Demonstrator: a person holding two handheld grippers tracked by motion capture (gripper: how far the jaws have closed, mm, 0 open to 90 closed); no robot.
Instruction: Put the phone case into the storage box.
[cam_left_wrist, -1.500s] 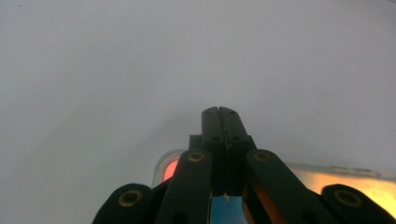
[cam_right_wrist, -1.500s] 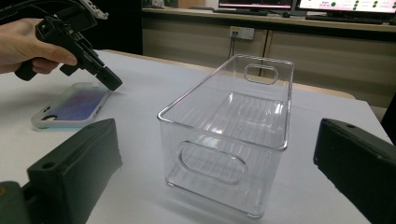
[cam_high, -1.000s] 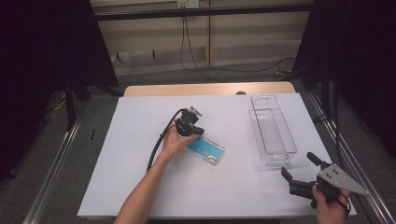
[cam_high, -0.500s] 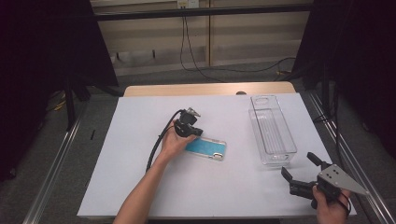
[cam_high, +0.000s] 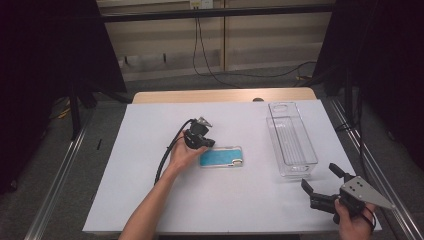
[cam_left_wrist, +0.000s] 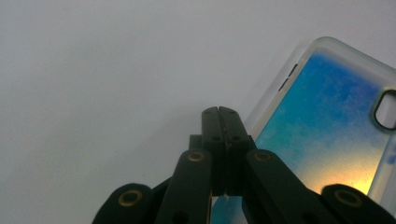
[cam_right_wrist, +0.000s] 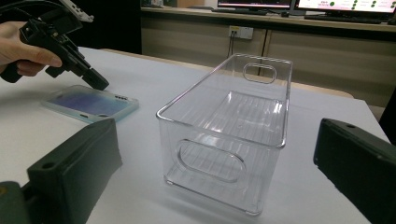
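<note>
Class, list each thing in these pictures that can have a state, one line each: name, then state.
Phone case: lying flat on the table, not gripped.
Clear bin: upright, empty.
Left hand-held gripper: jaws shut, tips at the case's edge.
Right hand-held gripper: jaws open, holding nothing, facing the bin.

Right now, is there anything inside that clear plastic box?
The clear box looks empty: its ribbed floor shows through the walls in the right gripper view, with the white table beneath. The phone case lies outside it, by the left tongs.
</note>
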